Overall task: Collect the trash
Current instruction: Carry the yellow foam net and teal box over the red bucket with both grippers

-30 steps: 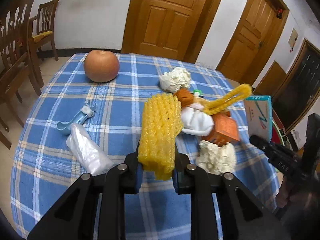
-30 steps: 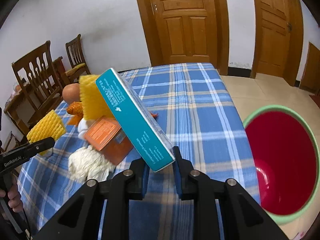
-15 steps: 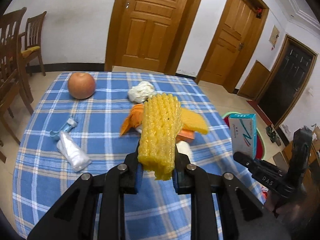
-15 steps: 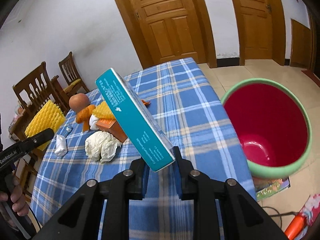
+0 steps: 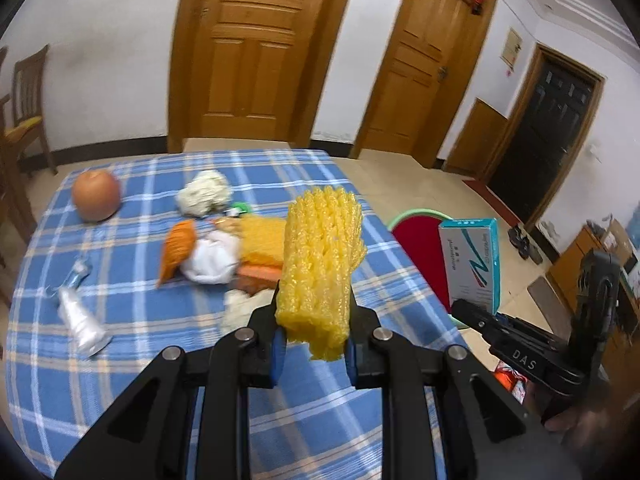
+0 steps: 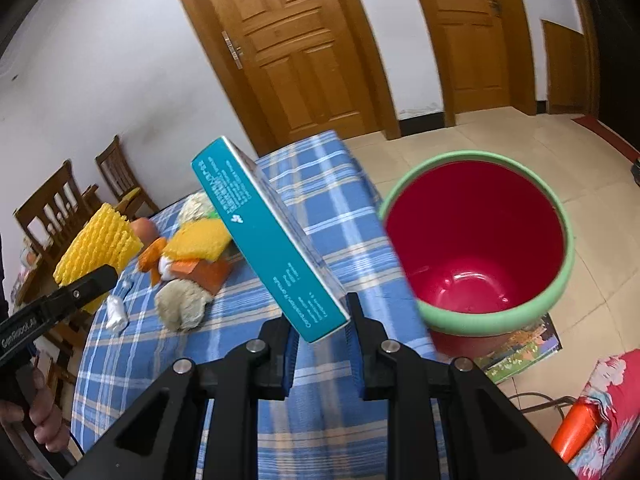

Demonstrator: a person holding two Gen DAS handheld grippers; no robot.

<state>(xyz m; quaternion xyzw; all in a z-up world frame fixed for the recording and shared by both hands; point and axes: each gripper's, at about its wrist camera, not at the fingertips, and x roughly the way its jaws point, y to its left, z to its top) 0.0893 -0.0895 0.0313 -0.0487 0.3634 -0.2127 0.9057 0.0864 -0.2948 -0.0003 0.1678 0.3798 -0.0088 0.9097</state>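
Observation:
My left gripper [image 5: 314, 340] is shut on a yellow foam fruit net [image 5: 322, 264] and holds it above the blue checked table [image 5: 120, 360]. My right gripper [image 6: 320, 328] is shut on a teal box [image 6: 264, 236], held tilted near the table's edge, left of a red bin with a green rim [image 6: 476, 236] on the floor. In the left wrist view the box [image 5: 472, 264] shows at the right, in front of the bin [image 5: 420, 236]. More trash lies on the table: crumpled paper [image 5: 204, 198], orange peel [image 5: 178, 248], a white wad [image 5: 212, 260], a plastic wrapper [image 5: 80, 320].
An apple [image 5: 96, 196] sits at the table's far left. Wooden chairs [image 6: 60, 208] stand beside the table. Wooden doors [image 5: 256, 52] are behind. A picture mat [image 6: 524, 348] lies under the bin, and an orange object [image 6: 576, 428] lies on the floor.
Both grippers have risen and drawn back from the table with their loads. The right gripper has swung toward the bin, which now looks larger and closer.

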